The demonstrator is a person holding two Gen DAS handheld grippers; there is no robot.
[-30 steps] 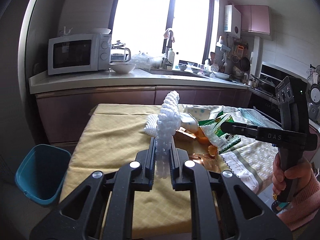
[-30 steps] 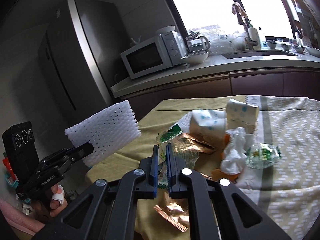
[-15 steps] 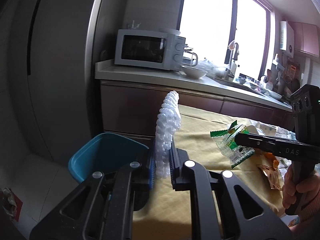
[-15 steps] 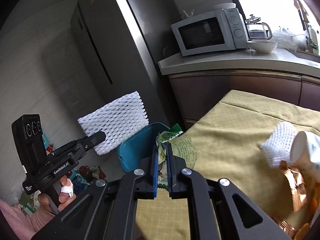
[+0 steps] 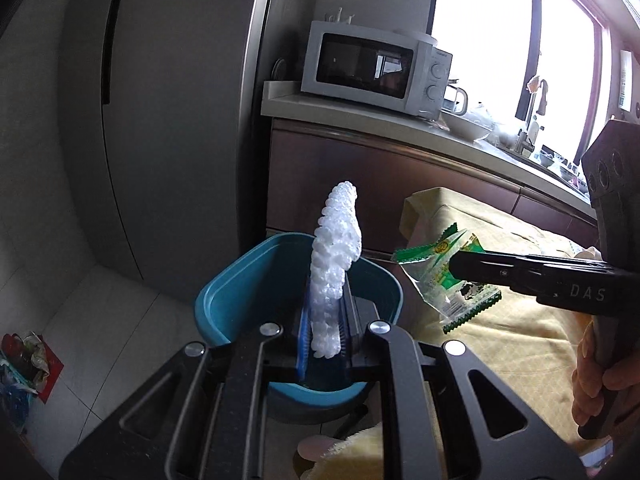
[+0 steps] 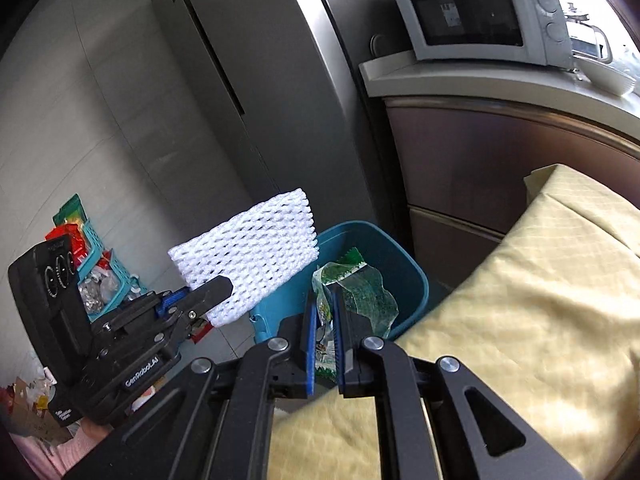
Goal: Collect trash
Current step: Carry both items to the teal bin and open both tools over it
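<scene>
My left gripper (image 5: 325, 312) is shut on a white foam net sleeve (image 5: 335, 268) and holds it upright over the teal bin (image 5: 256, 280). The sleeve (image 6: 248, 256) also shows in the right wrist view, held by the left gripper (image 6: 216, 286) beside the bin (image 6: 400, 264). My right gripper (image 6: 323, 322) is shut on a clear green-printed wrapper (image 6: 352, 292) at the bin's near rim. In the left wrist view the right gripper (image 5: 454, 266) holds the wrapper (image 5: 444, 280) just right of the bin, at the table edge.
A yellow-clothed table (image 6: 540, 300) lies to the right of the bin. A grey fridge (image 5: 168, 120) stands behind it, with a counter and microwave (image 5: 376, 68) to the right. A teal basket of clutter (image 6: 96, 264) sits on the floor at left.
Both grippers swung left off the table with their loads. The foam sleeve is now over the bin and the wrapper has come to the bin's rim.
</scene>
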